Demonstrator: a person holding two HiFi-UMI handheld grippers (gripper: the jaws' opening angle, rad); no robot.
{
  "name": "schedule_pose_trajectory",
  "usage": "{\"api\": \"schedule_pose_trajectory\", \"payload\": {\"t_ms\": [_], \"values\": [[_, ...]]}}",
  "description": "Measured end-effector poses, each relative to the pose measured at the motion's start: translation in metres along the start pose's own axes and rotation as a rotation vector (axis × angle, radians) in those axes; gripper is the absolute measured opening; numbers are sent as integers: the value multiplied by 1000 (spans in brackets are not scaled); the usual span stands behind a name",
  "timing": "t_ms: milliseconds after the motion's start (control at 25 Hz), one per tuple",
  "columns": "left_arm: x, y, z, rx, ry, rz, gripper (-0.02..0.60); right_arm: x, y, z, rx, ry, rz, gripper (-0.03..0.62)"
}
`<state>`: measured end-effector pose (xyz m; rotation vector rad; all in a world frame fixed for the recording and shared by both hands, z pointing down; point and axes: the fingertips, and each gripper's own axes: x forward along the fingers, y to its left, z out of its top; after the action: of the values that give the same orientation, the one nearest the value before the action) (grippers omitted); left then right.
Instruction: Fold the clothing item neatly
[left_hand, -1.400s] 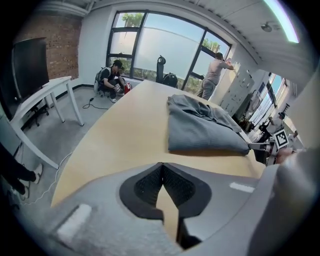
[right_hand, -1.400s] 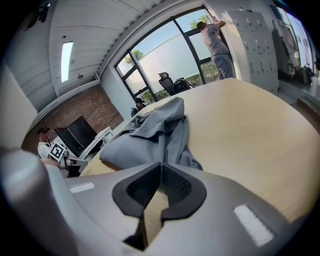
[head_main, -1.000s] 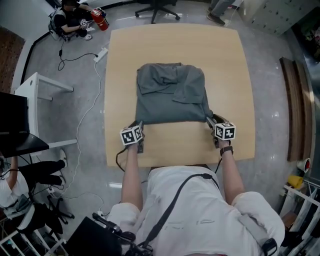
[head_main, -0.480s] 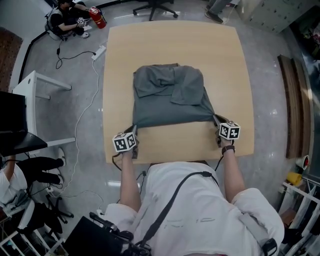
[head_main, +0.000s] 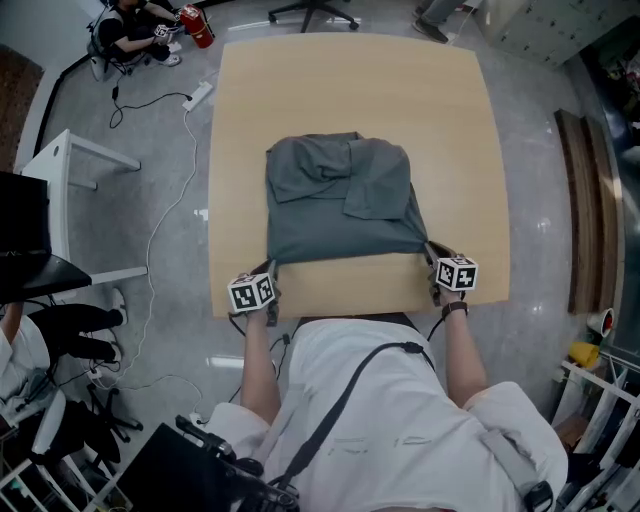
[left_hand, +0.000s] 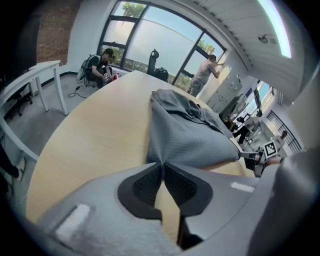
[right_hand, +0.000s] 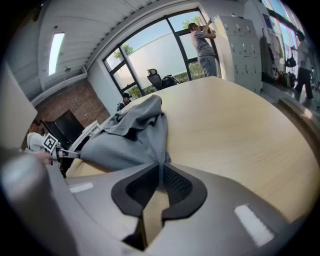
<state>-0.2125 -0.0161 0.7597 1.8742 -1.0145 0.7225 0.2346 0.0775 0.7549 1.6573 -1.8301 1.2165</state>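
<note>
A grey garment (head_main: 340, 200) lies partly folded on the wooden table (head_main: 350, 90), its sleeves laid over the body. My left gripper (head_main: 269, 268) is shut on the garment's near left corner (left_hand: 159, 159). My right gripper (head_main: 430, 250) is shut on the near right corner (right_hand: 161, 159). Both near corners are pulled taut toward me, with the near hem stretched between the two grippers. In the left gripper view the right gripper (left_hand: 250, 156) shows at the far end of that hem, with its marker cube just beyond.
The table's near edge (head_main: 350, 312) lies just behind the grippers. An office chair (head_main: 310, 10) stands at the far side. A person (head_main: 125, 30) sits on the floor at the far left beside a red extinguisher (head_main: 195, 25). A white desk (head_main: 80, 200) stands left.
Both grippers have closed on the garment's near corners and drawn them toward me, lifting and stretching the near hem. The left gripper has moved nearer the table's front edge.
</note>
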Motion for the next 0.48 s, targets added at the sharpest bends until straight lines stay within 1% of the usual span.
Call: {"api": "schedule_pose_trajectory", "payload": {"t_ms": [120,200,280,360,440,480], "values": [[-13,-6,-23,80,59,5,23,-18,7,-17,-100,52,-37,26],[-22,-13,-41,107,82,2,23,-33,8,-35,-143,82,-50,26],[-26,-18,-53,90,78,3,25,-43,4,-51,-128,85,-57,26],[-30,-20,-69,65,78,22,25,-53,4,-72,-70,76,-60,26],[-39,-15,-88,75,90,54,25,-61,11,-97,-23,65,-58,26],[-43,-12,-96,79,88,68,26,-64,16,-108,-20,57,-55,26]]}}
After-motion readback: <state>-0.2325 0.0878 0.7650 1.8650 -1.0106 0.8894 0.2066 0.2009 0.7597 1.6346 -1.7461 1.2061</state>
